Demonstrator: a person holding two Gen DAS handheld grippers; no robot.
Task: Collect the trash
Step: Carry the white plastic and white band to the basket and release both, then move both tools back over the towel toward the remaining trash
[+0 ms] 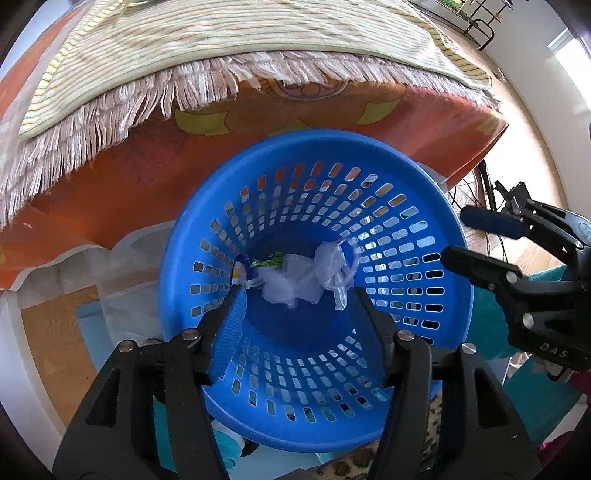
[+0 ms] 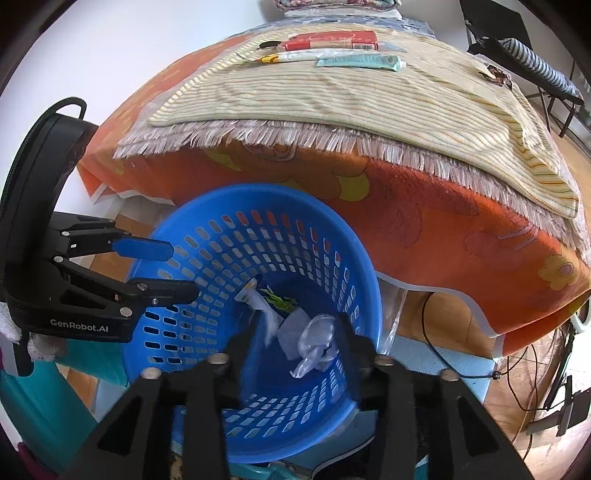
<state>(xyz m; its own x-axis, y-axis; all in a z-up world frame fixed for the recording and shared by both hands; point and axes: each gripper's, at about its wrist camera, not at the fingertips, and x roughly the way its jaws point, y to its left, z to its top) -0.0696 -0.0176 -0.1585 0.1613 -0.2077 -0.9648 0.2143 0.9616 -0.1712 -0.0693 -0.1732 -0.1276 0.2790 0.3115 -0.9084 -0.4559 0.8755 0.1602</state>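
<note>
Both grippers, left (image 1: 295,291) and right (image 2: 299,325), hang over the blue basket (image 1: 454,295) with fingers apart, gripping nothing. The crumpled plastic trash (image 1: 314,273) lies inside. Risk: lowering fingers could snag the rim and tip the basket.

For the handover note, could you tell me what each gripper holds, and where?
Nothing: left gripper and right gripper are open above the blue basket; the plastic trash lies inside.

Blue basket (image 1: 454,295), orange flowered cloth (image 1: 140,184), striped mat (image 1: 258,29)
</note>
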